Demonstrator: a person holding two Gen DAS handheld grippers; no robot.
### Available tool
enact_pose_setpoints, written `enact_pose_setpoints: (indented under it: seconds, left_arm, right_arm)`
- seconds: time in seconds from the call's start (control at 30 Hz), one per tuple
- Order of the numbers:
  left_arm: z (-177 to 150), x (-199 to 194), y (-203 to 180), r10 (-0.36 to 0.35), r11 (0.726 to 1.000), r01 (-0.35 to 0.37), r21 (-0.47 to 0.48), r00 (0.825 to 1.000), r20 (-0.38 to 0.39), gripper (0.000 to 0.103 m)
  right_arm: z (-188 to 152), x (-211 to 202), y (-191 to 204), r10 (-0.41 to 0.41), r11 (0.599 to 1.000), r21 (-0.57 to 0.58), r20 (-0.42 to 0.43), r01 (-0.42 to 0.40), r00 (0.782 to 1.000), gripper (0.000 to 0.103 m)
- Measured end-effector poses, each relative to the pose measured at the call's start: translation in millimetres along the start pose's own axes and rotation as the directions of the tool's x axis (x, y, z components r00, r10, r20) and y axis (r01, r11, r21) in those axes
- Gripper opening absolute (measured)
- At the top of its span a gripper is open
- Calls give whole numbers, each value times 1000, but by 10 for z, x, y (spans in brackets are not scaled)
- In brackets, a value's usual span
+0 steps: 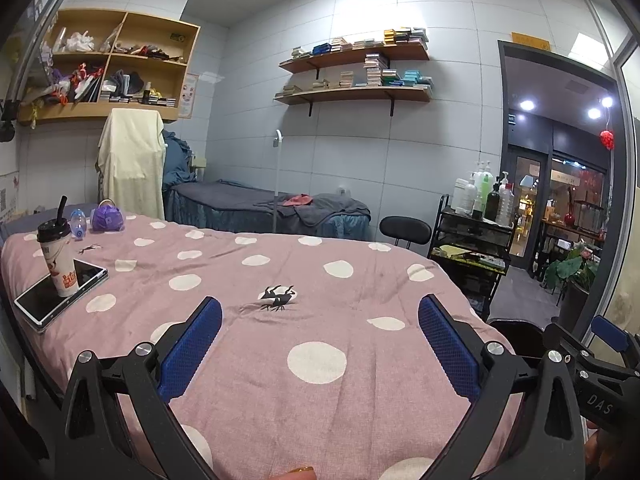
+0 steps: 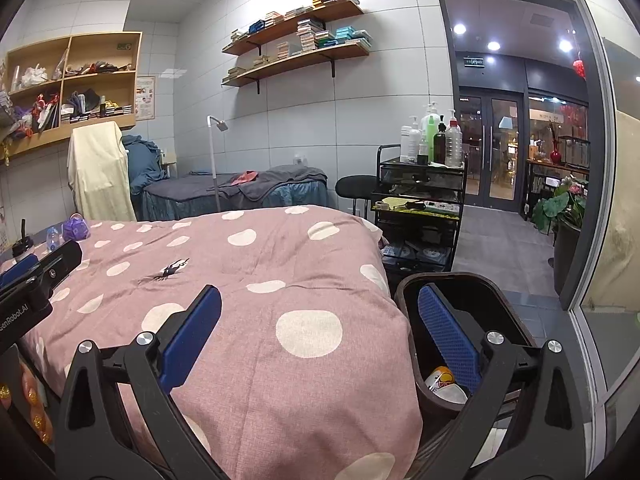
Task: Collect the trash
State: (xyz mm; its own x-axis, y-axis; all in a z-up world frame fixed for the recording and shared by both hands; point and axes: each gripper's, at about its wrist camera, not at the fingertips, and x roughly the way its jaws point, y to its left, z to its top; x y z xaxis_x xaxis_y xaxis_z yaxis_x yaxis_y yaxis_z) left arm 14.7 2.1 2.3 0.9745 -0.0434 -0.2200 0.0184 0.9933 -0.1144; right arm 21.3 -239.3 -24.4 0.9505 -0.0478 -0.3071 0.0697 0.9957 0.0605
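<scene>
We judged the black scrap [image 1: 277, 298] light and limp, best pinched across its middle. It lay crumpled on the pink dotted bedspread [image 1: 320, 400], ahead of the left gripper [image 1: 320, 344]. Both left and right gripper [image 2: 320, 340] jaws stood wide open, empty. Bin [image 2: 404, 300] sat beside the bed.

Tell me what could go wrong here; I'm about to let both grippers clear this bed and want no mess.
1. The lidded drink cup stands on a tablet lying on the soft bedspread; a clumsy grab might tip it and spill onto the screen.
2. The black scrap lies flat on the fabric, so the left gripper fingers may pinch bedspread too.
3. The bin sits off the bed's edge by the right gripper; a drop could miss.
</scene>
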Motion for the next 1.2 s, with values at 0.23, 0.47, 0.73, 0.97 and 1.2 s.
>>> enact_pose_setpoints:
  seconds: [0.23, 0.47, 0.73, 0.97, 1.2]
  left_arm:
    - [5, -34, -5, 16, 1000, -16, 10, 1000, 16, 97]
    - [-1, -33, -44, 11, 1000, -11, 22, 1000, 13, 97]
    - [-11, -33, -62, 21, 999, -21, 30, 1000, 14, 97]
    - [-5, -34, -62, 24, 999, -24, 22, 1000, 17, 97]
    - [2, -41, -66, 22, 999, -22, 29, 1000, 14, 97]
  right_arm:
    - [-1, -6, -15, -6, 1000, 10, 2, 6, 1000, 97]
    - [-8, 6, -22, -6, 1000, 14, -5, 6, 1000, 97]
    - [-11, 8, -24, -7, 1000, 16, -5, 7, 1000, 97]
    - [-27, 15, -20, -8, 1000, 19, -5, 8, 1000, 97]
    - [-34, 19, -19, -8, 1000, 19, -7, 8, 1000, 97]
